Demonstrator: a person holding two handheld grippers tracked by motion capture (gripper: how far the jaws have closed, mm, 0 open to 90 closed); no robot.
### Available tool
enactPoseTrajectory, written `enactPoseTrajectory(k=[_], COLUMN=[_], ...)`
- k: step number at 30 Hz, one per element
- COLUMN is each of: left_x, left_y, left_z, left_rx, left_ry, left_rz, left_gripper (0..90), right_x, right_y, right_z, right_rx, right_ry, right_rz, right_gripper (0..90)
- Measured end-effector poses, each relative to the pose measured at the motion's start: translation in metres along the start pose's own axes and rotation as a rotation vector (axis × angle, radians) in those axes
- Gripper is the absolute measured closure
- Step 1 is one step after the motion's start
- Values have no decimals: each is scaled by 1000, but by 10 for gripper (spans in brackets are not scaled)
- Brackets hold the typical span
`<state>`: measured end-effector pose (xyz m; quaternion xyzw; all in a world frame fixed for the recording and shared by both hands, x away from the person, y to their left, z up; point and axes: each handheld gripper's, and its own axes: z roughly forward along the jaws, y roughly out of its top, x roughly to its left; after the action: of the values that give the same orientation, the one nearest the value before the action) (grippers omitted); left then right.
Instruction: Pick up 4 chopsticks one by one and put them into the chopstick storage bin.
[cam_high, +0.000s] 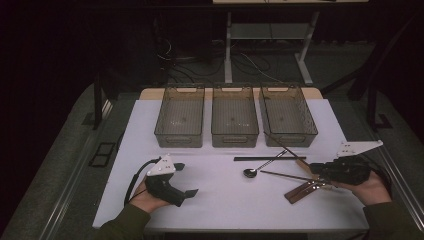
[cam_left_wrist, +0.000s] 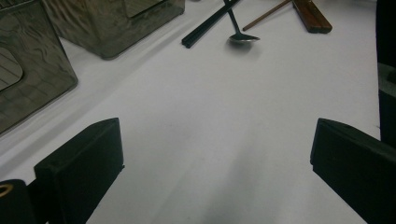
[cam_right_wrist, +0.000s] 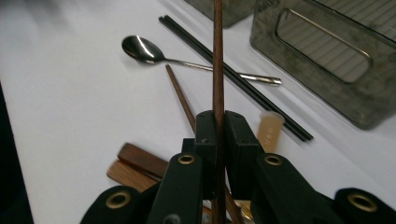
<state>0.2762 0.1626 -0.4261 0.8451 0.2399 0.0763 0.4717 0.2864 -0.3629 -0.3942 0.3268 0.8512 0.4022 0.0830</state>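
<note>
My right gripper (cam_high: 315, 173) (cam_right_wrist: 217, 117) is shut on a thin brown chopstick (cam_high: 282, 148) (cam_right_wrist: 217, 46), which sticks out past the jaws toward the right-hand bin. A second brown chopstick (cam_high: 285, 175) (cam_right_wrist: 180, 93) lies on the white table, its tip near a metal spoon (cam_high: 250, 172) (cam_right_wrist: 140, 49). A pair of black chopsticks (cam_high: 270, 158) (cam_right_wrist: 233, 74) lies just beyond the spoon. My left gripper (cam_high: 186, 178) (cam_left_wrist: 217, 135) rests at the table's left with its jaws wide open and only bare table between them. From there the spoon (cam_left_wrist: 240, 37) shows far off.
Three clear grey bins (cam_high: 180, 117) (cam_high: 234, 117) (cam_high: 288, 116) stand in a row at the table's back. Wooden-handled utensils (cam_high: 300, 192) (cam_right_wrist: 140, 163) lie under the right gripper, beside a pale beige handle (cam_right_wrist: 270, 130). The nearest bin (cam_right_wrist: 327, 60) is close on the right gripper's right side.
</note>
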Motion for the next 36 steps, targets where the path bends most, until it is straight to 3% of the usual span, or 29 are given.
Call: enactPoseTrajectory(k=[7, 14, 19, 30, 36], left_x=[1, 1, 1, 1, 0], left_y=[-2, -3, -5, -5, -5], left_z=[1, 2, 4, 4, 5], left_rx=[-4, -10, -9, -31, -30], left_ry=[1, -2, -4, 12, 3], left_rz=[-16, -22, -33, -57, -49], left_gripper=[16, 16, 16, 18, 10], right_x=[13, 21, 24, 33, 36], right_y=[12, 24, 32, 48, 60], right_z=[13, 28, 38, 56, 67], right_rx=[0, 11, -4, -35, -57], right_ry=[17, -3, -4, 25, 29], right_rz=[20, 34, 70, 76, 76], right_gripper=[841, 841, 841, 841, 841])
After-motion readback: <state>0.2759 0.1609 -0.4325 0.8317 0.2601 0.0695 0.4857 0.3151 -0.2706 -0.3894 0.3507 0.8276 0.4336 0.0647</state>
